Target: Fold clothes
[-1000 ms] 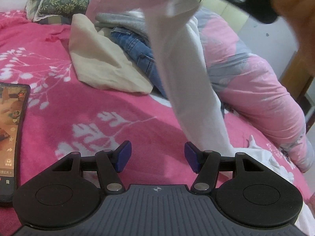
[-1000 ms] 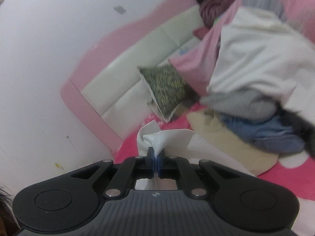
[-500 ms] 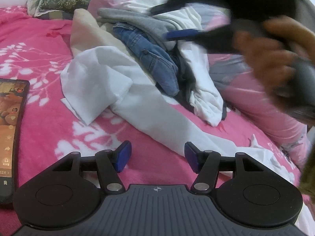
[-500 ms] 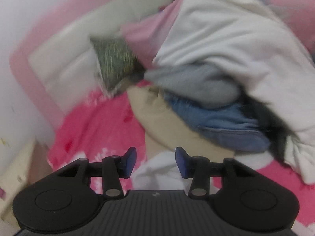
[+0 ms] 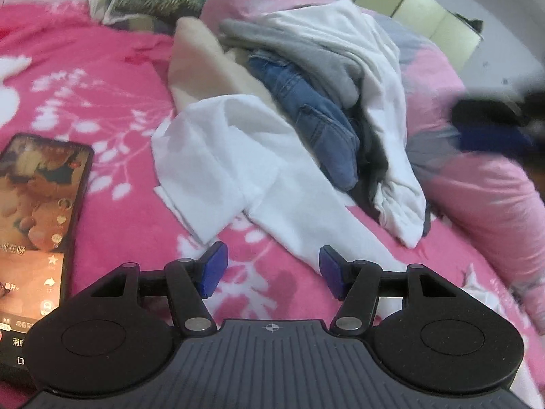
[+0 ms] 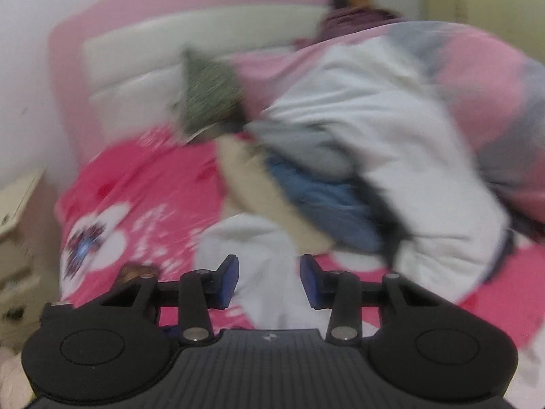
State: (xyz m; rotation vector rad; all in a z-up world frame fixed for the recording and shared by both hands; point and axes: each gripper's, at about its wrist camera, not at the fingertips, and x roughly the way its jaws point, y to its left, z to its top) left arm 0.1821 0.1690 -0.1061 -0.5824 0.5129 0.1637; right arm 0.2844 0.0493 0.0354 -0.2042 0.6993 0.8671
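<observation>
Both empty: left gripper (image 5: 270, 271) and right gripper (image 6: 267, 281) spread wide. White garment (image 5: 238, 156) lies mid-frame on pink bedspread (image 5: 85, 78), phone (image 5: 37, 204) at left edge.

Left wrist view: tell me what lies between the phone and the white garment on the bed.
Only bare pink floral bedsheet lies between the phone and the white garment; the left wrist view shows this.
</observation>
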